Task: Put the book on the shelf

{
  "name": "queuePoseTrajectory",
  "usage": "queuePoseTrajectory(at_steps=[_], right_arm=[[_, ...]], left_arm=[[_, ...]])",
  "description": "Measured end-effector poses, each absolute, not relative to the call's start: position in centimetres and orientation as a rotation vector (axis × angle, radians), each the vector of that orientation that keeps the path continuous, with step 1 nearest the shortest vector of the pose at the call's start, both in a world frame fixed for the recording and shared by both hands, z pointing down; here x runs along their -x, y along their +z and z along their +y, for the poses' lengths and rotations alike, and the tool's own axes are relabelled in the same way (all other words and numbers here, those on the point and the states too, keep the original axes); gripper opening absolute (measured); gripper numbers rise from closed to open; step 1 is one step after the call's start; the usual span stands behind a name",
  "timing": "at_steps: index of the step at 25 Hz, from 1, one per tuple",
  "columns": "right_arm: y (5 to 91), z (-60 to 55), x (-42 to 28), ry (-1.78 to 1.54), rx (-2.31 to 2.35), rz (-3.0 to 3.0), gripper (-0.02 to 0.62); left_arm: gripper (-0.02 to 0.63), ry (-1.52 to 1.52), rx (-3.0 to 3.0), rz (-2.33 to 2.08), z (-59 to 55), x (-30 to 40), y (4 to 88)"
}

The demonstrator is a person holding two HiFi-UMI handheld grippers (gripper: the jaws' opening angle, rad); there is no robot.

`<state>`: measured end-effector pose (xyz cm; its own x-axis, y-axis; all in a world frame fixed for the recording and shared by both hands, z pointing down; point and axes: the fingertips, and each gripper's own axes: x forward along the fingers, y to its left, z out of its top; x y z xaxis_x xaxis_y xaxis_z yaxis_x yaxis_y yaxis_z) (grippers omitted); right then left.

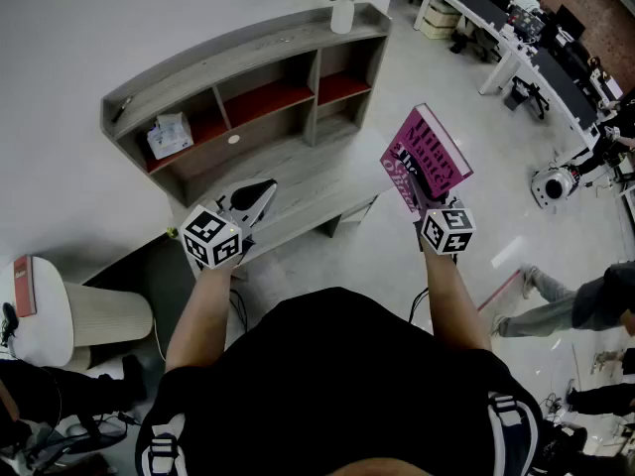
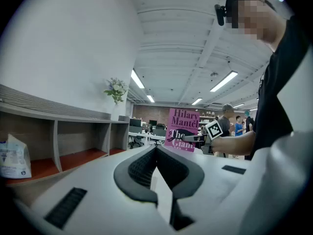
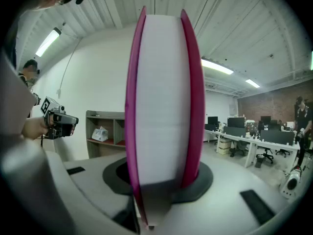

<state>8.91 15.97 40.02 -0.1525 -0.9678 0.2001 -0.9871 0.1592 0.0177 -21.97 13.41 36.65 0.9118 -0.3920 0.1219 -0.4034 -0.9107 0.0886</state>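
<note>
Right gripper (image 1: 425, 191) is clamped on the pink Hilary Mantel book (image 1: 427, 145) near the shelf (image 1: 228, 53), left gripper (image 1: 260, 192) pinched together, empty.

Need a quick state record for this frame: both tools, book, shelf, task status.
left tool: jaws together, empty, held out toward the shelf
right tool: clamped on the book's lower edge
book: magenta cover, held upright in the air, clear of the shelf
shelf: grey, red-floored compartments; white packet in the leftmost one
shelf top: vase with flowers at the right end
task status: book not yet placed
</note>
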Motion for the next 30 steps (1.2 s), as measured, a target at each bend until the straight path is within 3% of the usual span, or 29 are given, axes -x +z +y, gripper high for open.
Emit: queuePoseTrajectory(at_steps=[30], right_arm=[[41.5,12.9,-9.9,0.252,-1.986,-2.266,0.152]], left_arm=[[0.02,0.181,-2.94,-0.623,10.3,22.7,38.1]])
